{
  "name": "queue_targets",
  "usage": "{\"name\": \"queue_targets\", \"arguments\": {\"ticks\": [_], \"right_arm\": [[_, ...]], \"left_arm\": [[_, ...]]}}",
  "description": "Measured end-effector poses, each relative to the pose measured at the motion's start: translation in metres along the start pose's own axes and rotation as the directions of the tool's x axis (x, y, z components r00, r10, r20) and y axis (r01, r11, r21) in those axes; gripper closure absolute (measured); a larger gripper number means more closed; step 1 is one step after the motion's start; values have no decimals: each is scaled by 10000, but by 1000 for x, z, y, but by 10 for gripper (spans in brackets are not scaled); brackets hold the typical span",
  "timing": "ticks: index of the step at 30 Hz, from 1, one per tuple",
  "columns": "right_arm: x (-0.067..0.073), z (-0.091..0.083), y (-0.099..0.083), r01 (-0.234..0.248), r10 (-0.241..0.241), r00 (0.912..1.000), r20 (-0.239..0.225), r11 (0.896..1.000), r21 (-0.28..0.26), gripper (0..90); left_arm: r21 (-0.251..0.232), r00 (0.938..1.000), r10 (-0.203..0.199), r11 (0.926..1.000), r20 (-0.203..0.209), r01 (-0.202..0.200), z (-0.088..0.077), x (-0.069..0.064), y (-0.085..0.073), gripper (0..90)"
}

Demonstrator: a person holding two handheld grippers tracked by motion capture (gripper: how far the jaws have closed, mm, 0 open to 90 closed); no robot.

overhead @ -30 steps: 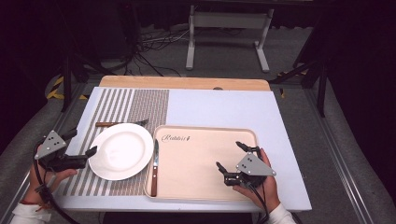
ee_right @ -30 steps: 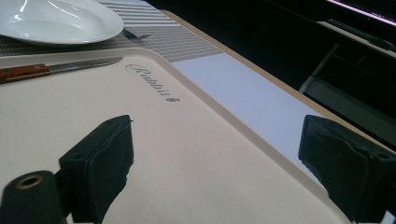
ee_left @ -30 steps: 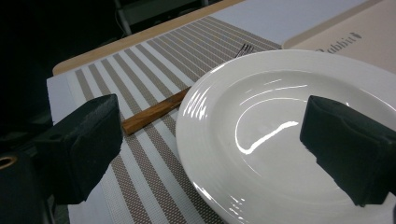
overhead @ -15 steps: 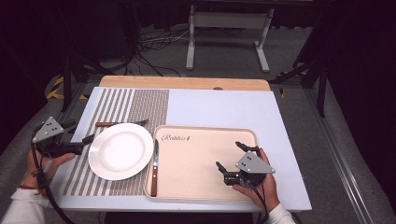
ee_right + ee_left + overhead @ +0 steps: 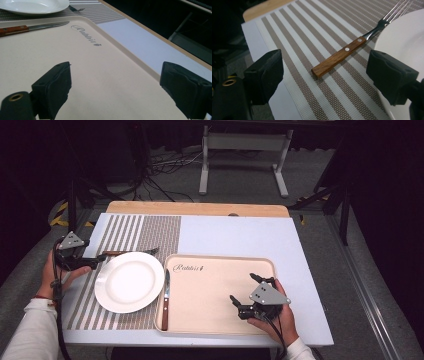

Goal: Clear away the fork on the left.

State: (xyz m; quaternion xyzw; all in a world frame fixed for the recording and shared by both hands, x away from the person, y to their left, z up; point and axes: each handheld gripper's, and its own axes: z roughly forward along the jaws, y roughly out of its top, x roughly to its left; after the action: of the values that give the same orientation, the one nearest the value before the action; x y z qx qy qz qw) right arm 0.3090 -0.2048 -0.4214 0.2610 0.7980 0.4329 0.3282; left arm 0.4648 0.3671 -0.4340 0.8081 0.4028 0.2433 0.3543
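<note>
My left gripper (image 5: 98,260) has swung away from the plate (image 5: 129,281), up to ten o'clock of it, jaws just narrowing but apart and empty, lining up on the fork (image 5: 352,47) handle. Right gripper (image 5: 245,292) idles, jaws spread, over the tray (image 5: 210,265).

The left gripper (image 5: 322,75) has its two black jaws standing wide apart, having just been closing a little, with nothing pressed between them. Ahead of the gap lies a fork with a brown wooden riveted handle and steel tines (image 5: 352,48), resting on a brown-and-white striped woven placemat (image 5: 312,32). The round white plate (image 5: 404,37) sits at the right, its rim just beside the fork's neck and behind the right-hand jaw.
</note>
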Motion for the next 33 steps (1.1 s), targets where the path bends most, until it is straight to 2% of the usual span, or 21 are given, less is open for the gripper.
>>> {"name": "queue_targets", "arguments": {"ticks": [4, 10, 12, 13, 16, 19, 21, 24, 27, 29, 31, 32, 33], "right_arm": [[0, 4, -7, -124, 133, 9995, -277, 9994, 323, 114], [3, 5, -10, 59, -23, 9982, -594, 9982, 599, 114], [2, 5, -11, 68, -27, 9982, -606, 9977, 670, 114], [2, 6, -11, 33, 9, 9982, -603, 9975, 709, 114], [1, 6, -11, -51, 94, 9982, -596, 9974, 713, 114], [-1, 6, -11, -199, 257, 9966, -787, 9971, 731, 115], [-2, 7, -12, -270, 336, 9958, -849, 9967, 770, 116], [-4, 8, -13, -387, 464, 9945, -935, 9958, 826, 117], [-5, 9, -12, -450, 532, 9936, -999, 9955, 831, 117], [-6, 9, -12, -467, 555, 9926, -1078, 9955, 825, 119], [-6, 9, -13, -441, 543, 9917, -1163, 9951, 890, 121], [-6, 10, -14, -462, 566, 9912, -1194, 9950, 887, 122], [-6, 10, -14, -453, 562, 9909, -1224, 9949, 902, 122]], "left_arm": [[238, 9999, -87, 9997, -117, 90, 7, 4, 5, 154], [675, 9998, 17, 9977, 215, -31, 25, 10, 8, 155], [714, 9996, -86, 9974, 255, 68, 28, 10, 7, 155], [741, 9986, -33, 9972, 527, -6, 33, 9, 6, 158], [907, 9982, 142, 9957, 578, -194, 39, 8, 6, 165], [856, 9979, 82, 9962, 650, -138, 44, 9, 5, 173], [803, 9965, -64, 9968, 830, -3, 46, 10, 4, 180], [1083, 9942, 74, 9939, 1075, -191, 52, 9, 2, 192], [1068, 9915, 209, 9937, 1281, -348, 53, 9, 2, 249], [1058, 9879, 76, 9941, 1547, -242, 53, 9, 2, 291], [1044, 9833, 21, 9943, 1819, -214, 52, 9, 1, 384], [1033, 9810, 167, 9939, 1931, -373, 51, 9, 1, 433], [1076, 9806, 111, 9937, 1958, -327, 51, 8, 2, 465]]}}
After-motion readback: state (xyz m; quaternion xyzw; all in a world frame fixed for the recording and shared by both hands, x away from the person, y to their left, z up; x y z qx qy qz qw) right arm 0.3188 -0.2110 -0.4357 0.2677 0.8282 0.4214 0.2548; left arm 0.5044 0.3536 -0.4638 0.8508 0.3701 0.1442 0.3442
